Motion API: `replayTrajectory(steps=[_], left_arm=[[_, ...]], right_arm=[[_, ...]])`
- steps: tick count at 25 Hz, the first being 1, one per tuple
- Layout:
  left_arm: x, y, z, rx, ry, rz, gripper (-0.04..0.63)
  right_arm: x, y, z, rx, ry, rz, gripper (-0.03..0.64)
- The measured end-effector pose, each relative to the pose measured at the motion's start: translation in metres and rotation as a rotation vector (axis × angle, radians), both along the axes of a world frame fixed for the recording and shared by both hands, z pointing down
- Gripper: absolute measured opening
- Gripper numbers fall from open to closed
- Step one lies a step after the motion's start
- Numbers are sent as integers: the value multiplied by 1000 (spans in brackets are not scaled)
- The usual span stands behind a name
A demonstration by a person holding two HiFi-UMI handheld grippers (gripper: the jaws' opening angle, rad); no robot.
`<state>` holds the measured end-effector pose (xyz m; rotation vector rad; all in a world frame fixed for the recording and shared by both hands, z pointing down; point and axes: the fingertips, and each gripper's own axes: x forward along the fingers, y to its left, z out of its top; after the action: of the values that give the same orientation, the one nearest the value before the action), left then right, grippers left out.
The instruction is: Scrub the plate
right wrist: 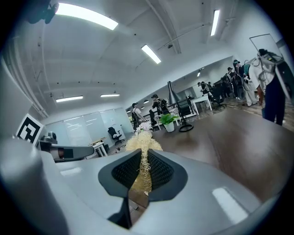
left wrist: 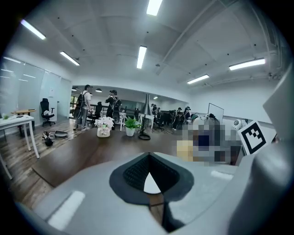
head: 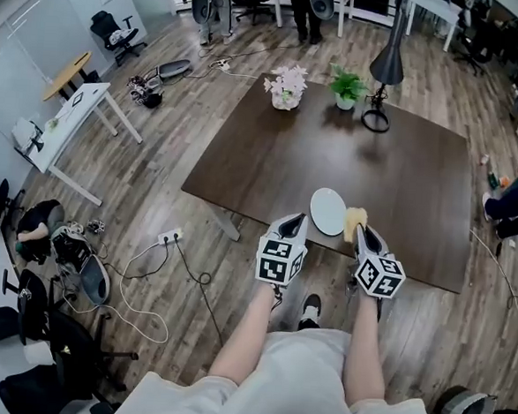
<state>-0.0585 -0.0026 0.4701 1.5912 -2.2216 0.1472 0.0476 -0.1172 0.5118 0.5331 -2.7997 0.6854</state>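
The white plate (head: 328,211) lies flat near the front edge of the dark bench (head: 404,159), right in front of the person and between the two tools. The right gripper (head: 361,228) is the one that matters. Its fingers (right wrist: 158,170) are clamped on a straw-coloured fibrous scrubber (head: 354,219), which sticks out ahead of the tips and sits at the plate's right rim. From here I can't say whether it is pressing on the rim or only beside it. So the plate lies just to the left of the scrubber, and a short sweep leftward would carry the fibres over its face.

The left gripper (head: 297,218) waits at the plate's near-left edge with its fingers drawn together. They seem to hold nothing — only a sliver of white shows through the gap behind the tips, likely the plate beneath. I'd guess it is placed to steady the plate, since a round dish on a smooth top could easily slide under the scrubbing.
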Motion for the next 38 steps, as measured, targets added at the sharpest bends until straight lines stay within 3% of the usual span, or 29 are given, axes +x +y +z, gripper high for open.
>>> replayTrajectory(steps=[6,11,17,23,32,38], left_arm=[[-9,-41,-10,-3,-19,7,0],[-18,-34,7,-17,29,-51,0],[-32,-22,27,-84,17,-94,0],[-59,-27,35,-40,56,-132,0],[-90,-82,64,-76,84,40,0],[-103,-112,88,-164,89,264,0]], right_arm=[[-15,-40,0,-28,-2,7,61],[-14,-56,24,-7,135,57,61],[-30,-63,44,-33,172,35,61],[-47,-60,57,-18,199,15,61],[-62,-68,90,-64,281,124,61],[-70,-63,101,-113,308,274,61]])
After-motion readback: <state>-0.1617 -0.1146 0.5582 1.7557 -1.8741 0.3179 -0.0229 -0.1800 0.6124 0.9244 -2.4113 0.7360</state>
